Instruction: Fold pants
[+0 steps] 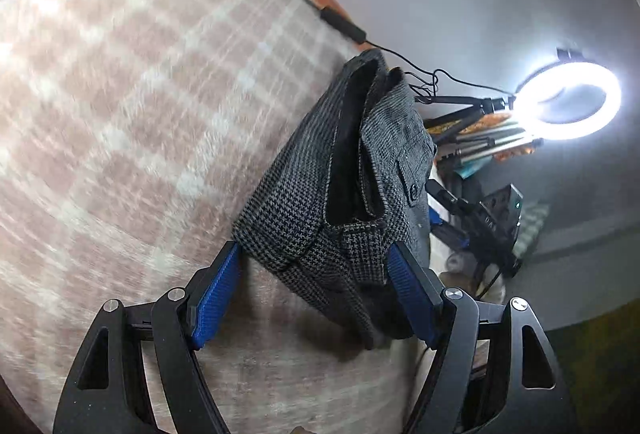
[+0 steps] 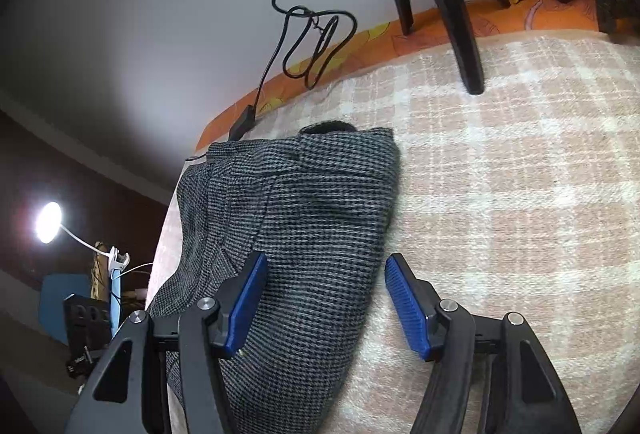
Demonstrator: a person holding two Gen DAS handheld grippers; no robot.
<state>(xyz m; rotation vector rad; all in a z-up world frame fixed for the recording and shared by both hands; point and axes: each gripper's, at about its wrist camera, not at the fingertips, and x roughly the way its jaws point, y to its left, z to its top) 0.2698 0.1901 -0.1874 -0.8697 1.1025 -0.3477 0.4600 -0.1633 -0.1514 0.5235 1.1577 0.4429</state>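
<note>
Pants: dark grey houndstooth woven trousers (image 2: 304,218), folded into a compact bundle, lying on the pink-and-cream checked blanket (image 2: 520,194) near its edge.
Left tool (image 1: 316,290): blue-padded fingers spread wide, either side of the bundle's near corner, not clamping it.
Right tool (image 2: 326,300): spread wide over the bundle's edge, gripping nothing.
Nearby: glowing ring lamp (image 1: 568,100); coiled black cable (image 2: 316,42).

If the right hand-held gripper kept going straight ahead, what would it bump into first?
Most likely the pants: the right hand-held gripper is open, with the folded fabric lying just ahead between its fingers, on the checked blanket.
</note>
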